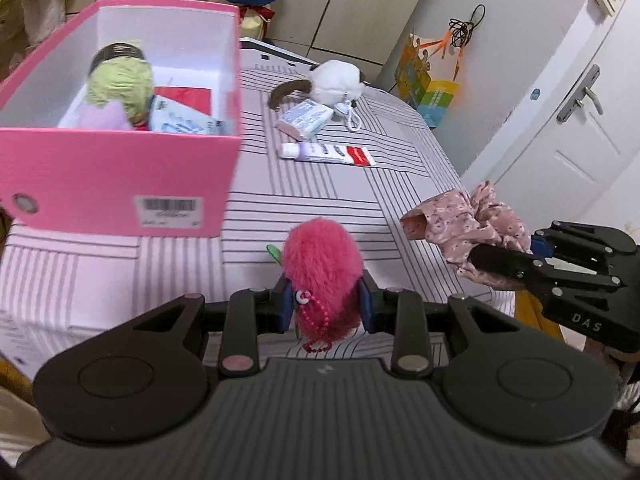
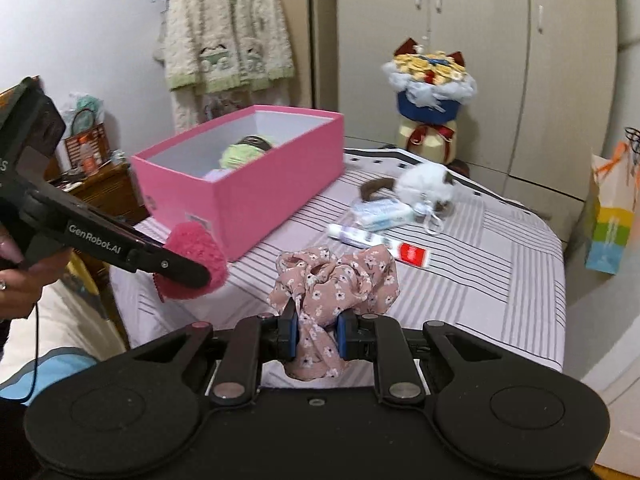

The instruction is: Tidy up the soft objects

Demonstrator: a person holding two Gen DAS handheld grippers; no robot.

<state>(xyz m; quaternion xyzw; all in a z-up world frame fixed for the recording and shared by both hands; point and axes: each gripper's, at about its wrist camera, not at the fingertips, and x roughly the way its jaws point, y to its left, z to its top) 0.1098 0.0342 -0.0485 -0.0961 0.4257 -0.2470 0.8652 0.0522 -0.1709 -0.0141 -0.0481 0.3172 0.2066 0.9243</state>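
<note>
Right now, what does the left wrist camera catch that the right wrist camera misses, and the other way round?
Only the left wrist view shows inside the pink box: a red item and a pale blue packet. It also shows a door handle.

Only the right wrist view shows a fluffy cardigan and a wooden nightstand.

Both show the left gripper clamping a pink pompom, the right gripper clamping a floral scrunchie, and the toothpaste tube.

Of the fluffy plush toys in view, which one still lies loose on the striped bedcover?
The white plush with brown patches, beyond the tissue pack. The pink one is clamped in the left gripper; the green one sits inside the pink box.
</note>
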